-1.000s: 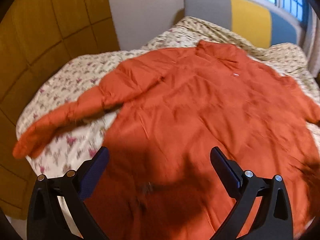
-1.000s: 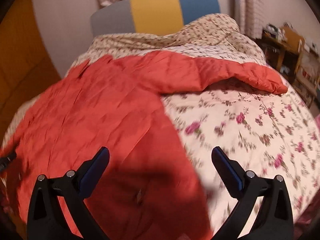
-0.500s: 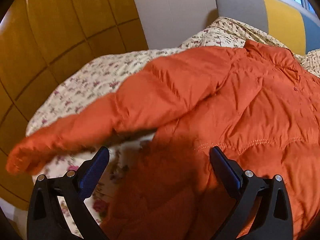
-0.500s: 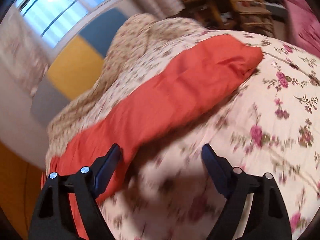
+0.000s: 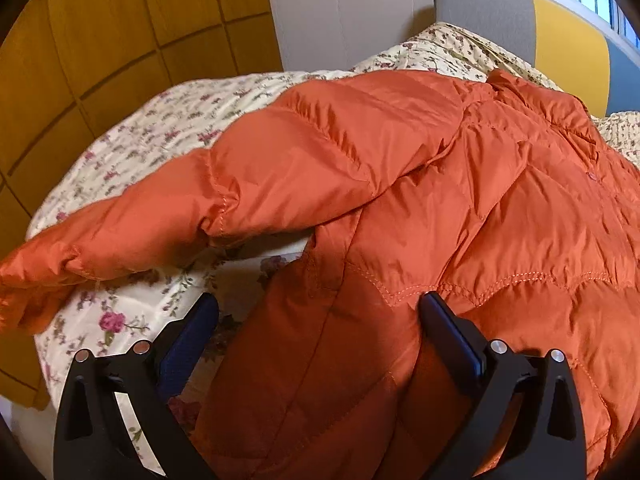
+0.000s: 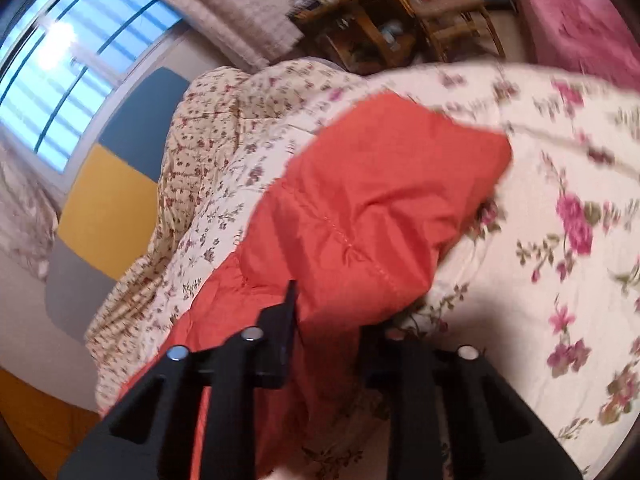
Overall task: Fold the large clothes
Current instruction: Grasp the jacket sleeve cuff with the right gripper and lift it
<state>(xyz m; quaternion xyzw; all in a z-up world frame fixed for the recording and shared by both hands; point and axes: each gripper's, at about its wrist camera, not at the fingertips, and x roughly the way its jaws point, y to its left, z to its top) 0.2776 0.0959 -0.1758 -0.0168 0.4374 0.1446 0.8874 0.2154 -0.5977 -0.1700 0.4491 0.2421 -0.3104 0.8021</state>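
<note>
An orange quilted puffer jacket (image 5: 460, 208) lies spread on a floral bedspread (image 5: 132, 152). Its left sleeve (image 5: 208, 208) stretches out to the left. My left gripper (image 5: 316, 320) is open, its jaws straddling the jacket's side edge below the armpit, the fabric between them. In the right wrist view the other sleeve (image 6: 360, 208) lies across the bed. My right gripper (image 6: 328, 320) has closed in on that sleeve, with sleeve fabric bunched between its narrow-set jaws.
A grey, yellow and blue headboard (image 5: 560, 40) stands behind the bed. Yellow wall panels (image 5: 100, 40) line the left side. A window (image 6: 72, 64), wooden furniture (image 6: 400, 12) and a pink cover (image 6: 580, 12) lie beyond the bed's right side.
My left gripper moved in close to the jacket's left side under the sleeve. My right gripper swung right to the other sleeve and closed from wide open onto it.
</note>
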